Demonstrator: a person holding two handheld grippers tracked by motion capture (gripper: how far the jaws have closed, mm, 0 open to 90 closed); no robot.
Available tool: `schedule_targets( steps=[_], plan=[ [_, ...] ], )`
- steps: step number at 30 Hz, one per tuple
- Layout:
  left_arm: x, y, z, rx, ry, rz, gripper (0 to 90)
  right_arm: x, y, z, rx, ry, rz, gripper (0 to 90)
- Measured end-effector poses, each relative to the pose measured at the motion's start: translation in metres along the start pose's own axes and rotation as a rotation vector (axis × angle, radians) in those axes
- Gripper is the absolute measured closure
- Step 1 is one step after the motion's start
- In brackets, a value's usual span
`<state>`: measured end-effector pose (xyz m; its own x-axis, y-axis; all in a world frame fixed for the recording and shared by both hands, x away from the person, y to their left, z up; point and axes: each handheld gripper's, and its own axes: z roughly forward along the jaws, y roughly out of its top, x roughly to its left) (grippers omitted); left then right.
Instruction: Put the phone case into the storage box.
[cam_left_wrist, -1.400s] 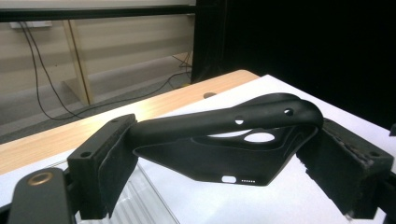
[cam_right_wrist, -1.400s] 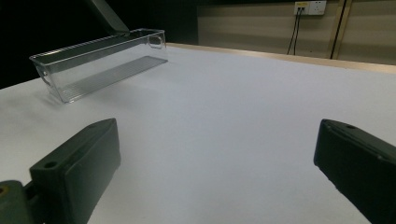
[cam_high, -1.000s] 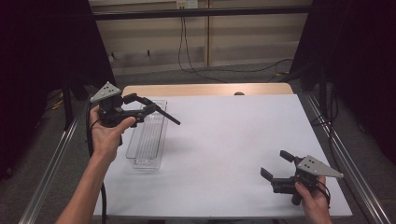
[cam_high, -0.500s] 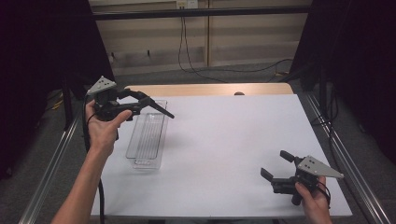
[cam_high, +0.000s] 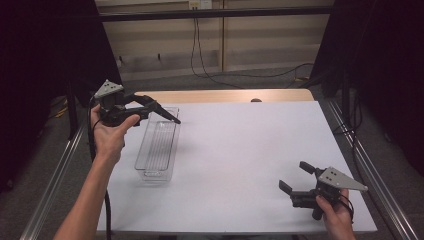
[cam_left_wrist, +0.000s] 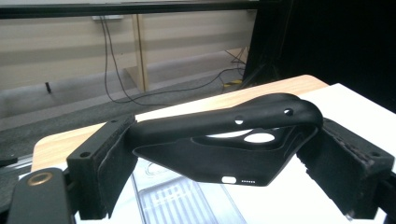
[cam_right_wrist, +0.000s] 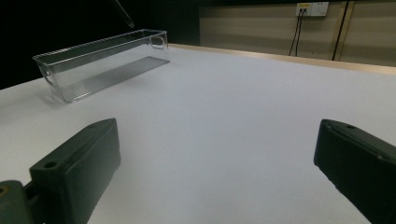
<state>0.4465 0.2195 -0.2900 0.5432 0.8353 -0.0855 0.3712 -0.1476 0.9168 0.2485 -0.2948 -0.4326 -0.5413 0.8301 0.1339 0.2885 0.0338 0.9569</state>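
Left gripper (cam_left_wrist: 224, 158): clamped across black phone case (cam_left_wrist: 229, 140), held aloft. Clear bin (cam_high: 157, 145): directly below, long axis running toward person. Right gripper (cam_high: 296, 179): wide open, empty, well apart.

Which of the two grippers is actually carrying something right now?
The left gripper, raised above the clear bin: its fingers clamp a black phone case. The right gripper sits open and empty near the table's front right corner.
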Motion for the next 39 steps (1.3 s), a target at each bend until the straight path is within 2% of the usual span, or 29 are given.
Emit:
schedule_targets(
  steps=[12, 26, 39],
  plan=[
    [0.006, 0.005, 0.007, 0.018, 0.066, -0.009, 13.3, 0.0, 0.0, 0.0, -0.003, 0.006, -0.005, 0.0],
    [0.019, 0.002, 0.018, 0.071, 0.137, -0.018, 13.2, 0.0, -0.002, 0.001, 0.002, -0.004, -0.02, 0.0],
    [0.016, -0.002, 0.034, 0.118, 0.182, -0.02, 13.1, 0.0, -0.002, 0.001, 0.004, -0.009, -0.026, 0.0]
  ],
)
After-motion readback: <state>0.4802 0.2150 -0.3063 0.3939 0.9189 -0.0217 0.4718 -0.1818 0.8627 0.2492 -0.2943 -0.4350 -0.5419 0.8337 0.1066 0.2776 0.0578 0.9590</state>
